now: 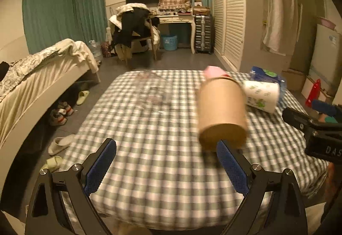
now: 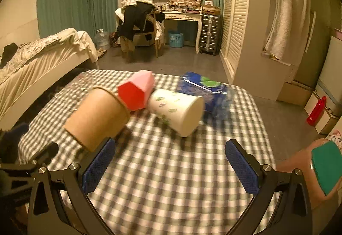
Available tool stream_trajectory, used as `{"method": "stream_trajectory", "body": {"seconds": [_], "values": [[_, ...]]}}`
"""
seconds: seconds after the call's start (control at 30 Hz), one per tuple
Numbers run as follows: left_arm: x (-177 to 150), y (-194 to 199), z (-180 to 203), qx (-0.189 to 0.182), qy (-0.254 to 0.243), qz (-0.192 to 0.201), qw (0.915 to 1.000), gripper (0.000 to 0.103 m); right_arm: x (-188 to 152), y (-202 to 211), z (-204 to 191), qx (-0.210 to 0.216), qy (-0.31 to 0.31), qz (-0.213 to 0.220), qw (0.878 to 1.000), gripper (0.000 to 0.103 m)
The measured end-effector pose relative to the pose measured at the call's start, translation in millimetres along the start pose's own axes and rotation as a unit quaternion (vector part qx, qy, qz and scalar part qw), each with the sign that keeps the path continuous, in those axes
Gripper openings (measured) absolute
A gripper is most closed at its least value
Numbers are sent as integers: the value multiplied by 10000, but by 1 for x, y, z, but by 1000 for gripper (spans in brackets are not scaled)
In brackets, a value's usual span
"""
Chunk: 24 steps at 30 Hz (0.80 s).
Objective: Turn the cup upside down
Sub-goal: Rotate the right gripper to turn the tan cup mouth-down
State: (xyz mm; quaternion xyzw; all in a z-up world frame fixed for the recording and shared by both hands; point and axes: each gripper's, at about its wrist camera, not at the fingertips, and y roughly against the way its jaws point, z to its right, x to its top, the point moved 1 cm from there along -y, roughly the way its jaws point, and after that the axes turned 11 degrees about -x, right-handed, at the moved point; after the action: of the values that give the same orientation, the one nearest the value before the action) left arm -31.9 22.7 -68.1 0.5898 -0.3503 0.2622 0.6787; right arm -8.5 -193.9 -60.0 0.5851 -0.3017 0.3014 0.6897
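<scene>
A brown paper cup (image 1: 222,111) lies on its side on the checked tablecloth (image 1: 149,149), base toward me; it also shows in the right wrist view (image 2: 98,117). A white cup with green print (image 2: 177,111) lies on its side beside it, base toward me, and shows in the left wrist view (image 1: 261,94). A pink and red hexagonal cup (image 2: 136,91) lies between them. My left gripper (image 1: 166,156) is open and empty, its right finger just in front of the brown cup. My right gripper (image 2: 170,156) is open and empty, in front of the white cup.
A blue wipes pack (image 2: 205,89) lies behind the white cup. A clear plastic item (image 1: 156,94) lies at the table's far left. A bed (image 1: 32,85) stands left, shoes below it. A wardrobe (image 2: 241,21) and a red bottle (image 2: 316,111) are right.
</scene>
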Motion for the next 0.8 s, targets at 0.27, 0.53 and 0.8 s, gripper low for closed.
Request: {"method": "stream_trajectory", "body": {"seconds": [0.27,0.53,0.8], "values": [[29,-14,-66,432,262,175,9986,97,-6,-6,-80,260,-127,-302,9991,103],[21,-33,-93,288,678,153,9972,97,-15,-37,-139,13,-167,-493,9986,90],[14,-26,-95,197,578,179,9980,97,-11,-43,-137,-123,-212,-620,9978,78]]}}
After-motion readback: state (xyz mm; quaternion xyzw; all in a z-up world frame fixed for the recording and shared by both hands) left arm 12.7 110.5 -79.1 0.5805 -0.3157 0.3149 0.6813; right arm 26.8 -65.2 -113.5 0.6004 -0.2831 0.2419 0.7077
